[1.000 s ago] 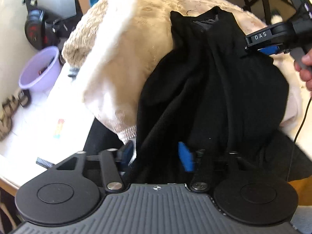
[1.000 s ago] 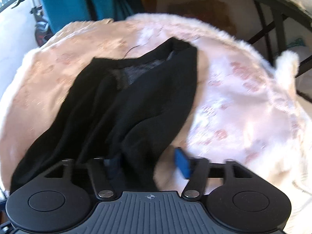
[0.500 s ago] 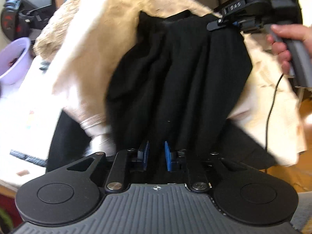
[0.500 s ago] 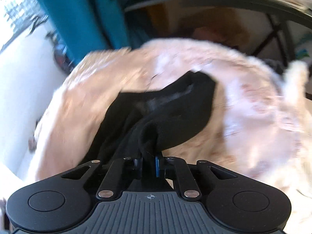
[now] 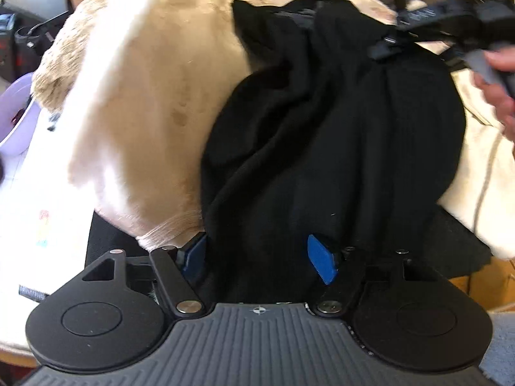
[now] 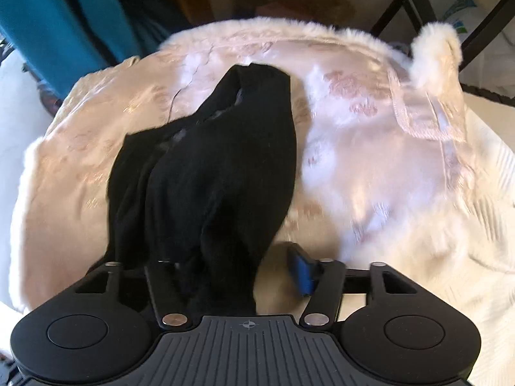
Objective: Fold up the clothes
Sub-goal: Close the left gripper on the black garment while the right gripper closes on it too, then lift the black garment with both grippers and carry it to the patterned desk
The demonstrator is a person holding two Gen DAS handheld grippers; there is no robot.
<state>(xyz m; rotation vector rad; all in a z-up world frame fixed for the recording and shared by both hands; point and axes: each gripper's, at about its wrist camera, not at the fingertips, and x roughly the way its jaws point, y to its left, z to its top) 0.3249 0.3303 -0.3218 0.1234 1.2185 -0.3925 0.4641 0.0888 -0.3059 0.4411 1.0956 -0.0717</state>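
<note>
From the left wrist camera, the left gripper (image 5: pixel 257 257) points steeply down at a black garment (image 5: pixel 338 135) that lies bunched in loose folds on top of a cream furry garment (image 5: pixel 154 103). Its jaws are opening: the blue pads (image 5: pixel 322 262) stand well apart, with the near end of the black cloth lying slack between them and neither pad pressing on it. The cream garment spreads over most of a white tabletop (image 5: pixel 29 199); its hem hangs near that table's near edge, just left of the gripper. A lilac bowl (image 5: pixel 16 119) sits at the tabletop's left edge. At the far right the right gripper (image 5: pixel 386 46) comes in blurred over the far end of the black garment, with a hand (image 5: pixel 499 96) on its handle; from here I cannot tell how its jaws stand.

From the right wrist camera, the right gripper (image 6: pixel 238 276) also looks down on the black garment (image 6: pixel 219 167), which runs from the middle of the cream garment (image 6: pixel 370 167) down into its jaws. These jaws are opening too; the right pad (image 6: pixel 302 273) is clear of the cloth, while the left one is hidden under the black folds. A teal cloth (image 6: pixel 48 16) hangs beyond the far left.
</note>
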